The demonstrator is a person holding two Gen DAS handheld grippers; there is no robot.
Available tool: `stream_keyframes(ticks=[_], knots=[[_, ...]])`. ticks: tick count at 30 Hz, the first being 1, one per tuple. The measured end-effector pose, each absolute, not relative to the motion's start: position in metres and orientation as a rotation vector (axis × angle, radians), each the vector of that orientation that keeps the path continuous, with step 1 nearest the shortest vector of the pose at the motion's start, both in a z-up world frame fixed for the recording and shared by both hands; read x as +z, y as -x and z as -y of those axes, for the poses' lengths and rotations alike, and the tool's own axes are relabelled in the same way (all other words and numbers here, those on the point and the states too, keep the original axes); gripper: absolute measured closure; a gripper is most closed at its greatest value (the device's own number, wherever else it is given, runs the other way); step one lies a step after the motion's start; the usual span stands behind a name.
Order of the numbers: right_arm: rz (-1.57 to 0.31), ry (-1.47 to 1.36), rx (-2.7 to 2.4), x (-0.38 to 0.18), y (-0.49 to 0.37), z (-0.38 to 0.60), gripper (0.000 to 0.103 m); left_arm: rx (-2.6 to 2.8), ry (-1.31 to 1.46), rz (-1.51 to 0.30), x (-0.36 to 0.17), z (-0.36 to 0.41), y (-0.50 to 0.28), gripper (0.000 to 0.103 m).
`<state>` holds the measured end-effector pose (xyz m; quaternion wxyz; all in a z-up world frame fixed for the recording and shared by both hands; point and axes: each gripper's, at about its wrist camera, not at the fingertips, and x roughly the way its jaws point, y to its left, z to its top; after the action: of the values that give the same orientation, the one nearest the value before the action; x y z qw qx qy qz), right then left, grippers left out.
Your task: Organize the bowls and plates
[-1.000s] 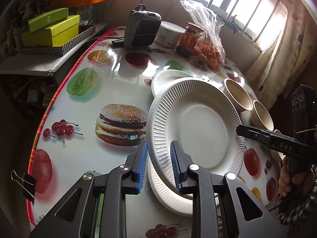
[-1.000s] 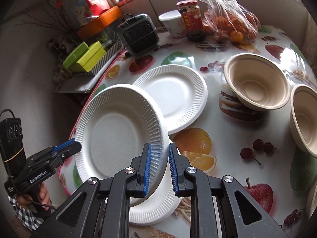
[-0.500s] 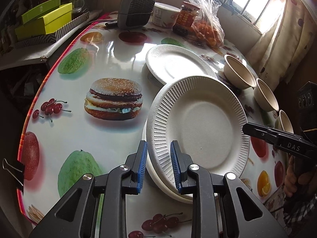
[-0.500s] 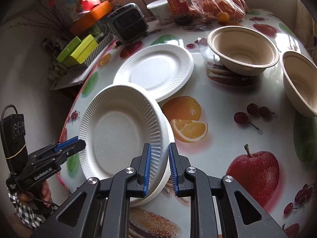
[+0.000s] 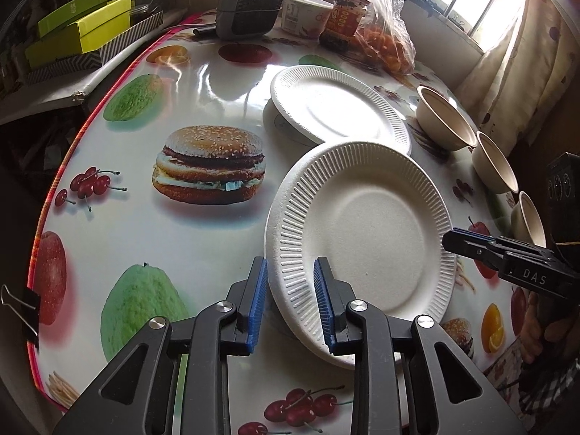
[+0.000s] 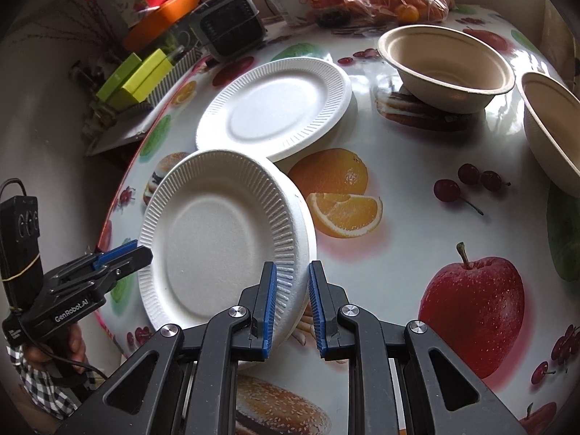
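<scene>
White plate sits lower center, likely stacked on another; each tongs straddles its rim, left tongs and right tongs both gapped, not pinching. 2nd plate lies upper center, unstacked; 3 bowls line right edge of table, separate. Roughly a third done.

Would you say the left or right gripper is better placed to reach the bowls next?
Probably the right gripper: the bowls sit on its side of the near plate, the left gripper is across it.
</scene>
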<state>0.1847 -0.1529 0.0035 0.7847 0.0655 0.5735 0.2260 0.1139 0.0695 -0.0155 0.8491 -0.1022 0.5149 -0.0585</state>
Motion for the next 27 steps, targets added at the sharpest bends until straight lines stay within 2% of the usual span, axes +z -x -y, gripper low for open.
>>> stream_keyframes(ticks=[9,13,22,27], knots=[[-1.231,-0.118,0.484,0.003,-0.1855,0.149,0.085,-0.122,0.209,-1.09,-0.0182,-0.0686,-0.1139,0.072],[-1.224,-0.103,0.479,0.003,-0.1837,0.1475,0.085,-0.125,0.208,-1.089,-0.018,-0.068,-0.1141,0.067],[-1.212,-0.087,0.473,0.0048,-0.1823,0.1466,0.085,-0.12,0.207,-1.09,-0.0187,-0.0702,-0.1134,0.066],[-1.209,-0.083,0.469,0.005,-0.1813,0.1466,0.085,-0.119,0.207,-1.086,-0.0173,-0.0711,-0.1131,0.062]])
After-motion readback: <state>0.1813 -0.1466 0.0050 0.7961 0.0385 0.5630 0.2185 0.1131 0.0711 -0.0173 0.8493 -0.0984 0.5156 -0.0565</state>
